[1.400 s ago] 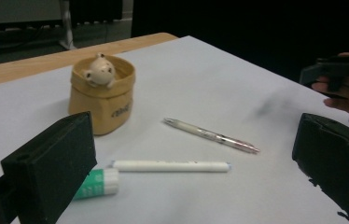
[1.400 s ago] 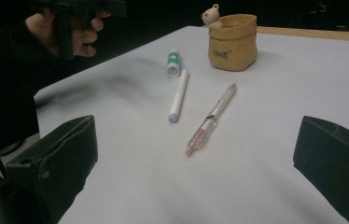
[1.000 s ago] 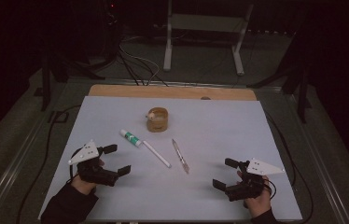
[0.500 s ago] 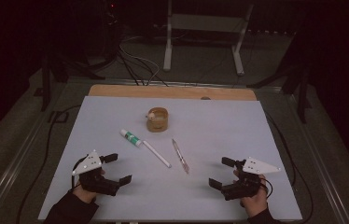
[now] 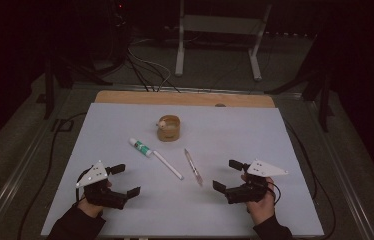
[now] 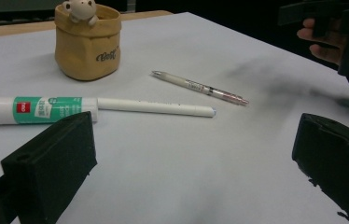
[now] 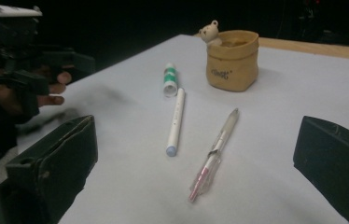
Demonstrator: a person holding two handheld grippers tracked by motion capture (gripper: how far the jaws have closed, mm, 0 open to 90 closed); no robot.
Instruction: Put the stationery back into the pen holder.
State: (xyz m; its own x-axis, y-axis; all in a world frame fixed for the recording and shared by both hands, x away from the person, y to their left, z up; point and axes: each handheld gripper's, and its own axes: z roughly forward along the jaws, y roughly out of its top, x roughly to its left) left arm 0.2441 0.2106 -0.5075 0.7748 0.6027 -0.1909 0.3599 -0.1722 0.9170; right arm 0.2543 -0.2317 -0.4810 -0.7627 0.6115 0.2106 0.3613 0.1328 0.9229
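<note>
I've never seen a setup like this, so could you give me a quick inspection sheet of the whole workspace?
Surface: pale blue-white sheet over a wooden table.
Job's things: tan pouch-shaped holder with a small bear figure; green-labelled white glue stick; white capped pen; clear pen with pink tip, all lying apart from the grippers.
Clutter: nothing seen.
Grippers: left gripper and right gripper both open, empty, low over the sheet.
Cables: black cables on the floor behind the table.
Surroundings: dark room, white metal stand.
</note>
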